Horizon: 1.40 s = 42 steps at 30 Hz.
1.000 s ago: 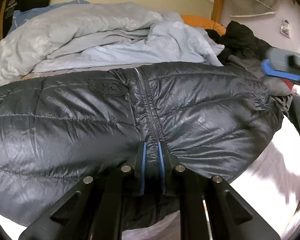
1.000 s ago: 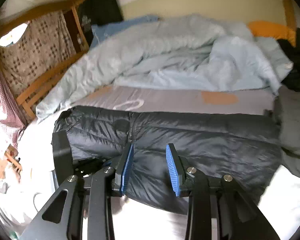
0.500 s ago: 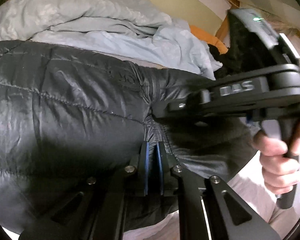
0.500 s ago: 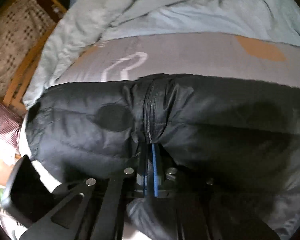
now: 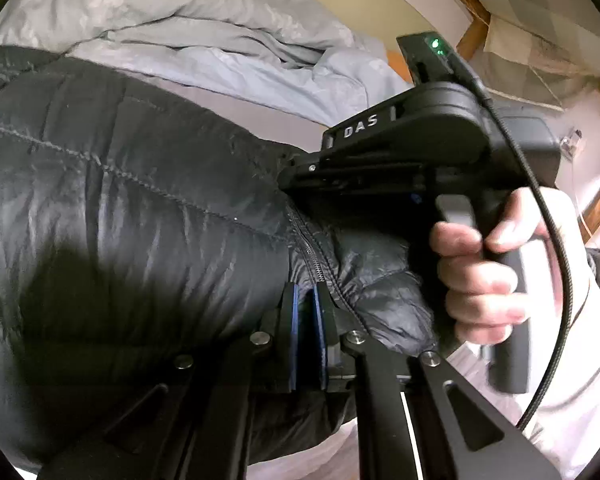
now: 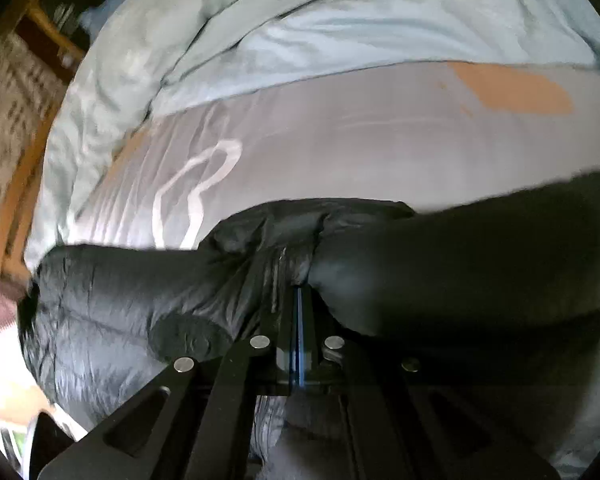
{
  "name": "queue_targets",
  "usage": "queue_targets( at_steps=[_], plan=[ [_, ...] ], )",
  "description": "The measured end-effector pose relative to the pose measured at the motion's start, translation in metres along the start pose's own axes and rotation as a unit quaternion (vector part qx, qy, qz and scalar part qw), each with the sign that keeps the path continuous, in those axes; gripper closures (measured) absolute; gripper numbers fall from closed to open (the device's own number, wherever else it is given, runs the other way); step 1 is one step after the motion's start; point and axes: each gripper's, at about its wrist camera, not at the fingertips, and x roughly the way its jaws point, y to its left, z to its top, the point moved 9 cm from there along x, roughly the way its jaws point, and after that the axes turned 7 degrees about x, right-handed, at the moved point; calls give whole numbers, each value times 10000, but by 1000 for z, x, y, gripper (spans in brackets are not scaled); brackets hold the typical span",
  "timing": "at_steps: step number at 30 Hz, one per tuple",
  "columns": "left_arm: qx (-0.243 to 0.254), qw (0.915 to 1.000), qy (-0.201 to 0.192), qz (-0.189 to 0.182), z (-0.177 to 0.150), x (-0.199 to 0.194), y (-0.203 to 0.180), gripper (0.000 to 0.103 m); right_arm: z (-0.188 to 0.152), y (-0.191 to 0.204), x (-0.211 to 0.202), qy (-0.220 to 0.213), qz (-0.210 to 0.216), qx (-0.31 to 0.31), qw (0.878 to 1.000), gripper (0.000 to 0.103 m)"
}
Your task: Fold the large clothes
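Nearest the left wrist camera, the left gripper [image 5: 306,300] is clamped on the near edge of the black puffer jacket [image 5: 132,216] beside its zipper [image 5: 312,256]. The right gripper [image 6: 299,300], gripped by a hand [image 5: 484,276], has its pads pressed together on a bunched fold of the same jacket. The jacket lies across the grey bedsheet [image 6: 340,140], with a crumpled pale blue duvet [image 6: 300,20] heaped beyond it.
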Motion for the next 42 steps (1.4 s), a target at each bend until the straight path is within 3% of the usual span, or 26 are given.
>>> queue_targets(
  at_steps=[5,10,14,17,19,21,23,24,29,31,33,36,39,42],
  plan=[
    [14,10000,-10,-25,0,0,-1,93,-16,4,-23,-472,-328,-638,9963,103],
    [53,10000,-9,16,0,1,0,93,-49,-12,-88,-680,146,-687,9952,103],
    [91,9999,-10,60,2,3,1,93,-74,-47,-165,-1619,142,-924,9824,103],
    [122,9999,-15,95,2,2,0,93,-97,-88,-201,-2028,259,-189,9787,86],
    [155,9998,-28,143,3,1,-1,93,-109,-117,-209,-2132,276,452,9756,63],
    [245,9993,-32,269,1,-1,-3,93,-115,-145,-208,-2315,296,1013,9671,55],
    [362,9986,-45,389,2,-1,-6,93,-118,-163,-198,-2221,385,1407,9641,52],
    [372,9985,-46,392,2,-2,-6,93,-117,-169,-192,-2175,550,1593,9614,47],
    [221,9996,-31,199,2,-2,-1,93,-111,-175,-174,-2024,1395,2143,9453,43],
    [258,9994,-33,233,2,-3,-2,93,-107,-178,-171,-2197,1465,2261,9376,16],
    [291,9992,-34,255,2,-3,-3,93,-105,-183,-165,-2340,1390,2379,9324,8],
    [268,9994,-33,221,2,-3,-1,93,-89,-184,-143,-2171,969,2349,9425,7],
    [258,9994,-34,214,2,-3,-1,93,-74,-180,-142,-2417,775,1991,9465,10],
    [308,9993,-37,206,3,-4,-3,93,-72,-175,-143,-2442,839,1755,9500,63]
  ],
)
